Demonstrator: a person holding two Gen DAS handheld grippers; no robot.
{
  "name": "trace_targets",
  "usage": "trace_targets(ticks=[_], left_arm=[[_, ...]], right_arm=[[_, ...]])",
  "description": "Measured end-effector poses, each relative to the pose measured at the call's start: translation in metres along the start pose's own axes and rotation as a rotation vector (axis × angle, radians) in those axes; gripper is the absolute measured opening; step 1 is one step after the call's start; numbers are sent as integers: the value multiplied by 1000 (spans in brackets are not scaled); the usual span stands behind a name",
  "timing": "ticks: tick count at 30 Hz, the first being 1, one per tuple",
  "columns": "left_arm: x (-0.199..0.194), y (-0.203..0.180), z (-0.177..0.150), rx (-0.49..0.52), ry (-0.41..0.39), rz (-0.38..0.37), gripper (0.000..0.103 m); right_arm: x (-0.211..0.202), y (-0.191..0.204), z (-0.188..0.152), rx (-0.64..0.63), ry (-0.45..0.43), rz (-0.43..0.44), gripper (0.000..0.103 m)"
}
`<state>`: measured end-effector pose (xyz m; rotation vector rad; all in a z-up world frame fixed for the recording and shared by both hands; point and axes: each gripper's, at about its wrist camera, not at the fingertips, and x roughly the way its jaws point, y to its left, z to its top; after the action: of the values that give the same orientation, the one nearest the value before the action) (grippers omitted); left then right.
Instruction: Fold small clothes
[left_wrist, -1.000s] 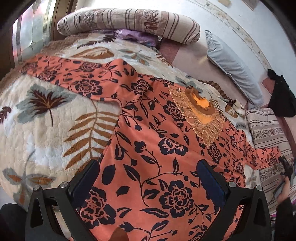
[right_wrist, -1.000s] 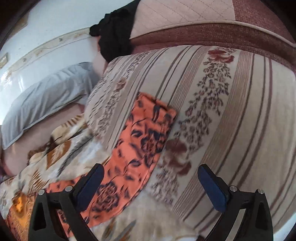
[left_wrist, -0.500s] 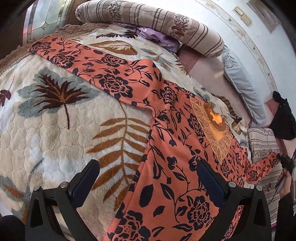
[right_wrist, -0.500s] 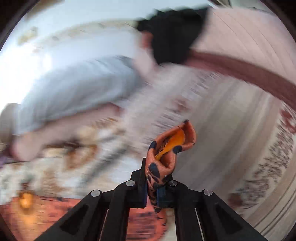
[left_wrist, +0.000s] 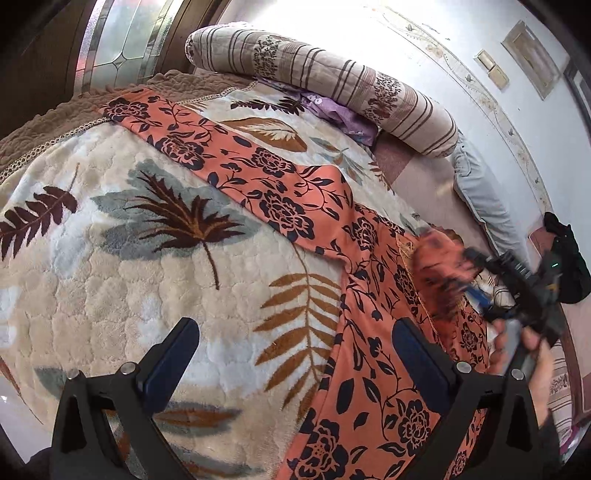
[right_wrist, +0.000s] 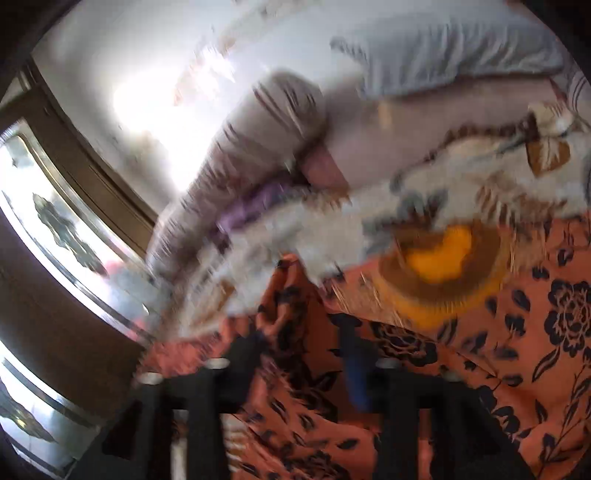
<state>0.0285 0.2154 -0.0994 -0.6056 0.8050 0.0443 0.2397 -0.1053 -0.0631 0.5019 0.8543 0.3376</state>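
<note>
The fingers of the left gripper (left_wrist: 295, 354) stand spread wide and grasp nothing, hovering over the blanket (left_wrist: 110, 288) beside the one orange floral garment (left_wrist: 369, 369), likely waiting for their own sleeve; the right gripper (right_wrist: 306, 354) seems to carry the other sleeve (left_wrist: 439, 266) across the body toward the embroidered neckline (right_wrist: 439, 258), but blur hides whether it pinches the cloth. One garment lies flat on the bed, with two sleeves, two grippers and three pillows by the wall

The right gripper (left_wrist: 476, 284) now carries the sleeve (left_wrist: 439, 258) over the shirt's (left_wrist: 369, 369) chest; the left gripper (left_wrist: 291, 354) sits further left.
</note>
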Motion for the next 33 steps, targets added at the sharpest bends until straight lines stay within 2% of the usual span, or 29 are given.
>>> trace_targets(ticks=[2, 3, 4, 8, 10, 12, 13, 14, 16, 18, 21, 23, 26, 28, 30, 33], left_arm=[[-1, 2, 0, -5, 1, -3, 103], [-2, 0, 1, 4, -6, -7, 103], [-2, -3, 1, 18, -14, -5, 103], [6, -25, 7, 84, -6, -16, 103], [11, -35, 12, 103, -2, -19, 103], [19, -37, 21, 74, 12, -40, 103], [24, -34, 27, 47, 24, -48, 103], [28, -31, 33, 16, 36, -55, 103], [28, -15, 51, -35, 23, -74, 103], [28, 7, 75, -101, -16, -73, 103], [34, 56, 116, -254, -65, -89, 103], [39, 88, 143, -337, -89, -91, 103], [48, 132, 177, -428, -130, -45, 103], [59, 157, 191, -487, -125, -34, 103], [69, 176, 197, -529, -122, -9, 103], [79, 190, 200, -546, -135, -1, 103]], right_arm=[[33, -37, -30, 52, 160, -40, 83], [32, -53, -40, 96, 184, -41, 82], [19, -67, -42, 125, 151, -2, 82], [-53, -97, -9, 125, -14, 52, 83], [-81, -119, 6, 146, -75, 42, 90], [-86, -157, 7, 210, -111, -39, 103], [-72, -178, 6, 232, -53, -134, 103], [-55, -203, -1, 268, 59, -183, 96], [-84, -194, -1, 206, -36, -121, 95], [-104, -171, 2, 157, -71, -63, 95], [-120, -137, -15, 42, -130, -34, 95], [-114, -126, -40, -31, -121, -90, 95], [-84, -131, -85, -38, -40, -140, 95], [-87, -132, -90, -46, -64, -142, 95], [-85, -137, -89, -25, -50, -131, 95], [-86, -140, -90, -19, -56, -125, 95]])
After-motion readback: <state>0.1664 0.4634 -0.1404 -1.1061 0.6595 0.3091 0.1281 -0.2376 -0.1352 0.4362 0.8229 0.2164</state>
